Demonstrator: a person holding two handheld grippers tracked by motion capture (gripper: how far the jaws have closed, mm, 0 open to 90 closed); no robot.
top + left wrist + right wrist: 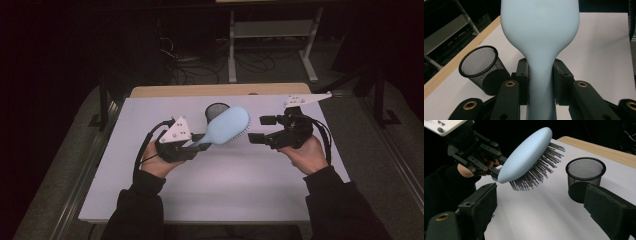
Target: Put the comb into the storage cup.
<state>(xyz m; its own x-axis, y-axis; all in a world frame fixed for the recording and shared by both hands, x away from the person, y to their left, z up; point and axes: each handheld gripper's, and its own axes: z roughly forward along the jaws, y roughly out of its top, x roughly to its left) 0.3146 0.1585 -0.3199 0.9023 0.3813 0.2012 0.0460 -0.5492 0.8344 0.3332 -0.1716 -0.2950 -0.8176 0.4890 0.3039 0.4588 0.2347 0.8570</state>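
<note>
Left gripper clamped on the handle of a pale blue brush, pads pressed to either side of the narrow neck, as seen in the left gripper view. Brush held clear of the white table, head raised and out ahead of the left hand, long axis slanting up and toward the far right in the high view, bristles turned down and toward the right gripper. Right gripper empty, jaws apart with nothing between them, standing just off the tip of the head and facing it; in the right gripper view the brush sits above and beyond the left jaw, bristles hanging over bare table. Black mesh cup upright on the table just behind the head, its open mouth toward the ceiling; in the right gripper view the cup lies right of the brush, apart from it. Probably a matter of getting the brush into the cup: head nearer the cup than the handle, axis tilted rather than vertical, so a swing upright over the mouth looks needed. Left hand carrying the brush; right the freer one to steady the cup or take the head.
</note>
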